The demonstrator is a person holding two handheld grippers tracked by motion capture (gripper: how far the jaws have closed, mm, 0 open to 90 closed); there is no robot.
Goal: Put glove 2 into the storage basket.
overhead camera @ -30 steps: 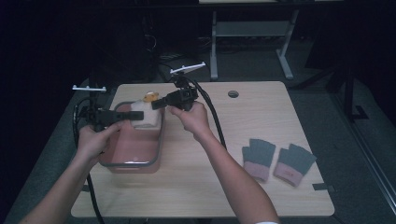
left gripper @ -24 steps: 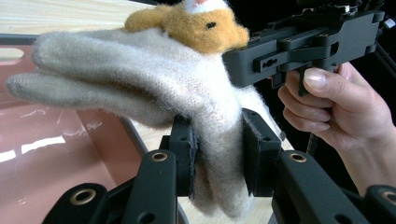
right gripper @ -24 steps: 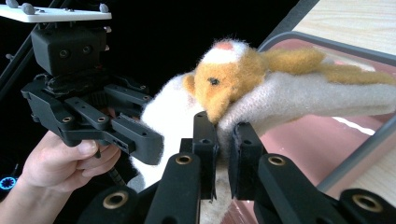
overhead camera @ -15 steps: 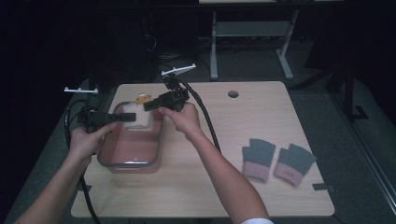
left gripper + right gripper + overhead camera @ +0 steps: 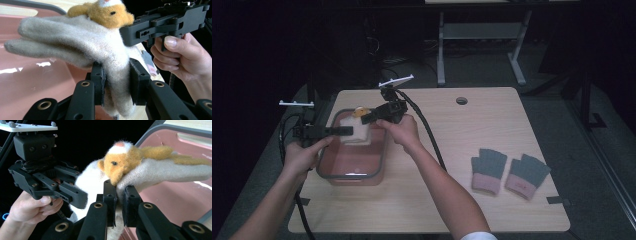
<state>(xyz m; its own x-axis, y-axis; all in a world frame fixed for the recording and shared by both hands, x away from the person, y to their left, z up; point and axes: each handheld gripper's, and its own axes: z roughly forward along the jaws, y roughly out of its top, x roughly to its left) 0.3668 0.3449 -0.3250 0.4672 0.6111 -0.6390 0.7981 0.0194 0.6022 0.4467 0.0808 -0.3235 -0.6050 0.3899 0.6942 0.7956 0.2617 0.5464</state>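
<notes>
A cream woolly glove with an orange felt animal face hangs over the pink bin at the table's left. Both grippers hold it. My left gripper comes from the left and is shut on the glove's cuff edge. My right gripper comes from the right and is shut on the glove just under the animal face. In the left gripper view the right gripper sits just behind the glove; in the right gripper view the left gripper sits beside it.
A pair of grey gloves with pink cuffs lies on the wooden table at the right. A round cable hole is near the far edge. Cables trail from both grippers across the table's left side.
Both hands have carried the glove to the left and lower, from the bin's far right corner to above its far end.
</notes>
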